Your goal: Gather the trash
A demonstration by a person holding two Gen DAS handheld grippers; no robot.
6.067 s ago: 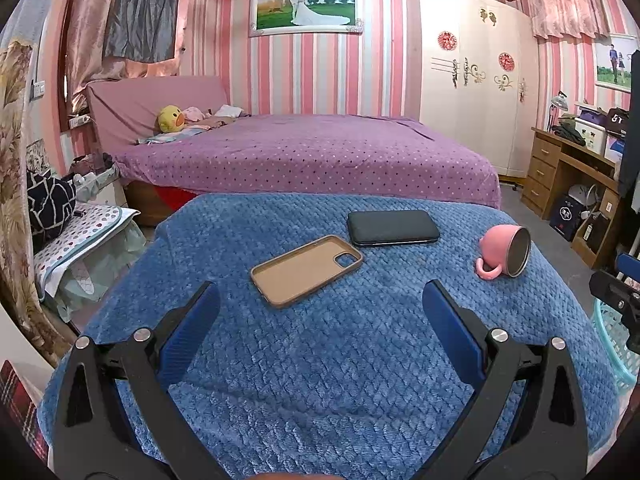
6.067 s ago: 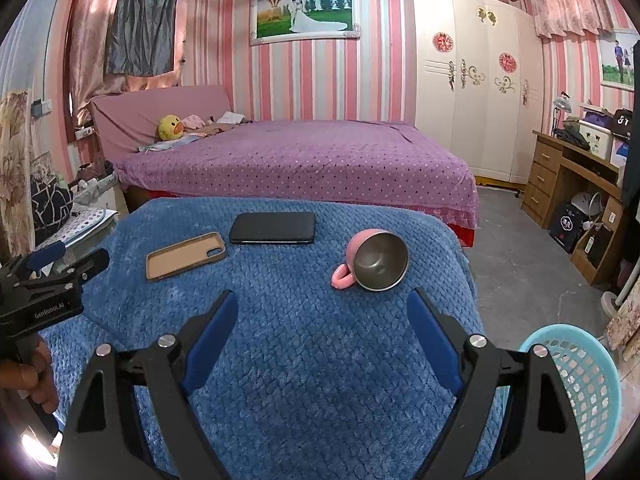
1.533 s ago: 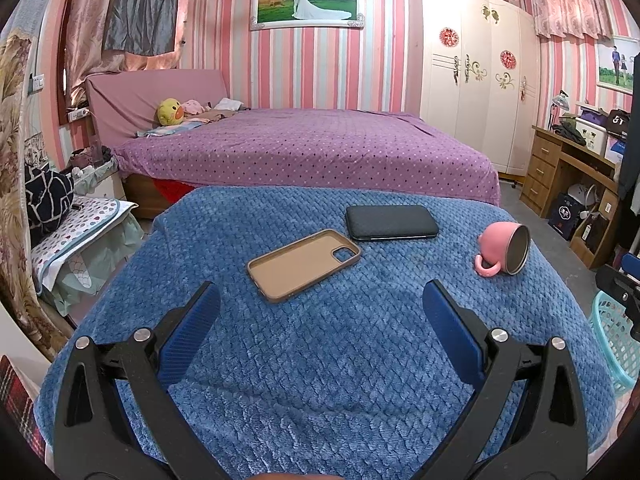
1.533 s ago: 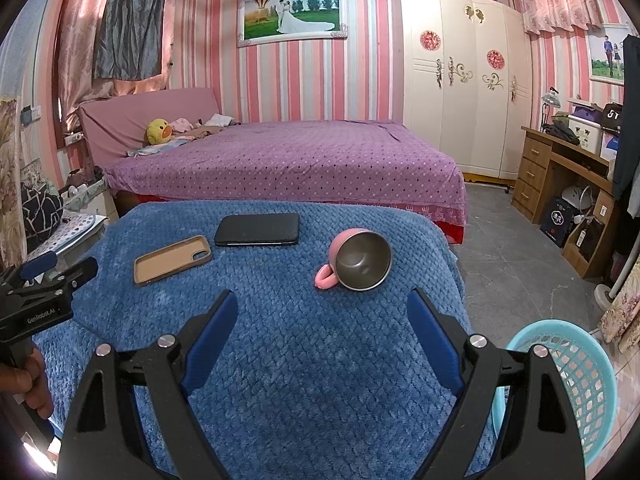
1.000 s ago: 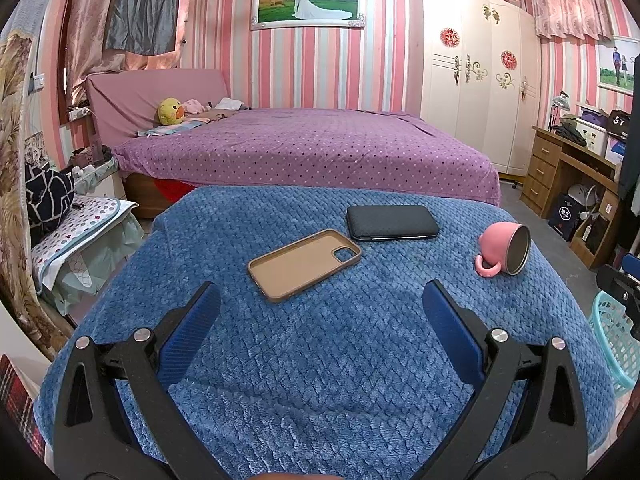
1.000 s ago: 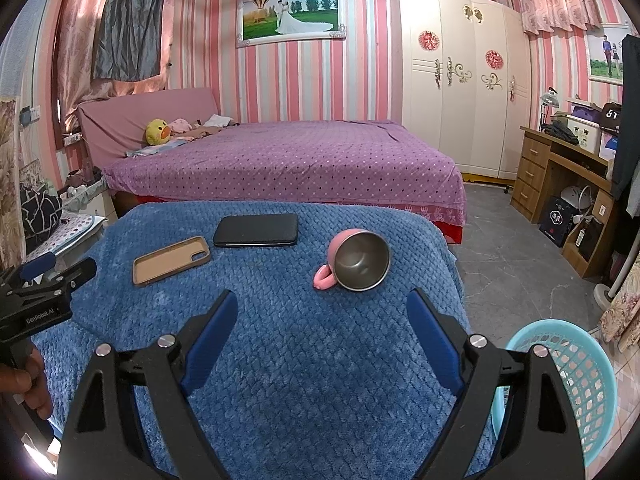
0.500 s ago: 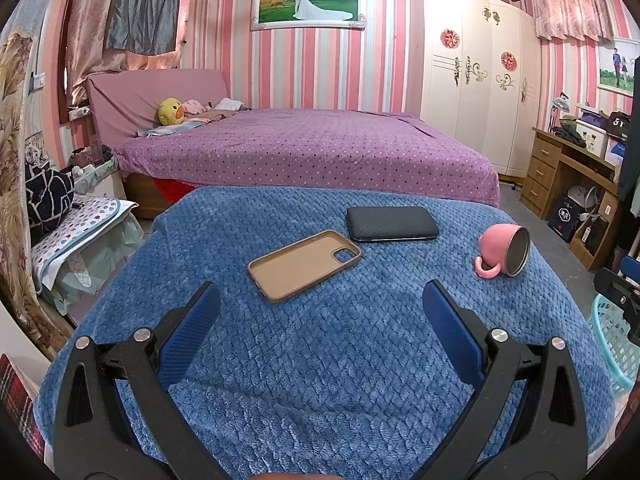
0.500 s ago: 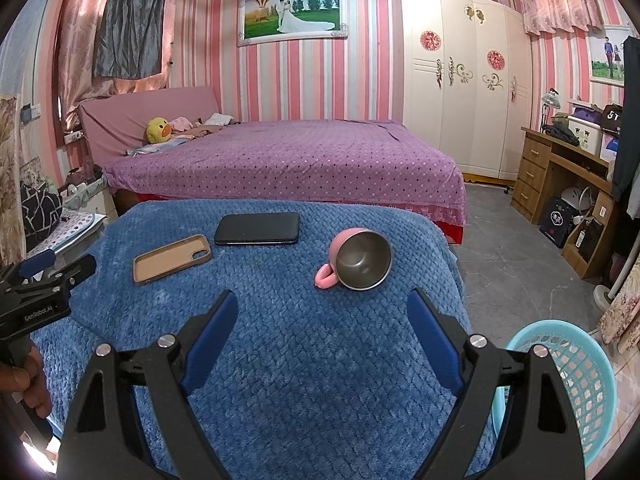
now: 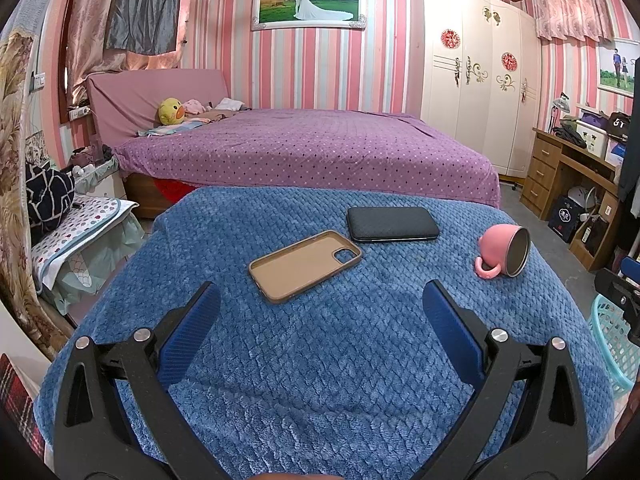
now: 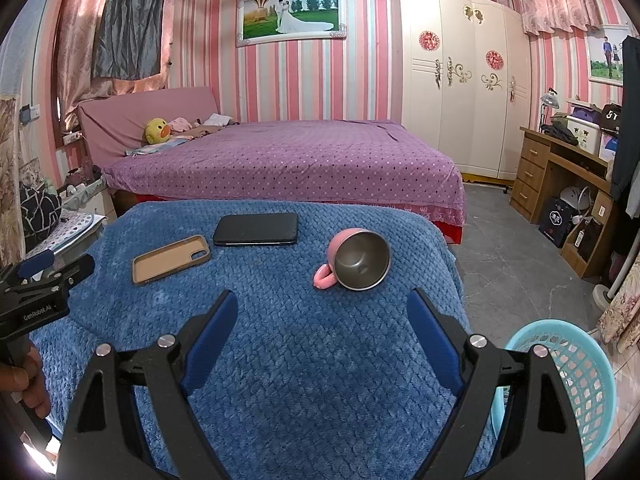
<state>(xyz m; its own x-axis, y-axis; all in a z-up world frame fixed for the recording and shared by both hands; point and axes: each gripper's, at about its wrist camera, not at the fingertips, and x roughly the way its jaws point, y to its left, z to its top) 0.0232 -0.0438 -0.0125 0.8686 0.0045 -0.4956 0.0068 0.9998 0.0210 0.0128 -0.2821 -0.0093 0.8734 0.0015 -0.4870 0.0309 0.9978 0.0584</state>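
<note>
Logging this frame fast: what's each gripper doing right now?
Left gripper: open, holding nothing, above the blue quilted blanket.
Right gripper: open, holding nothing.

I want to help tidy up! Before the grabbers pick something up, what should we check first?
1. Left gripper open and empty: ok.
2. Right gripper open and empty: ok.
3. Pink mug free to grab, lying on its side on the blue blanket, nothing touching it: ok.
4. Turquoise basket in view beside the table, on the right: ok.
5. Basket has room: cannot tell, inside mostly hidden.
6. Phone case and black phone count as trash: cannot tell.
</note>
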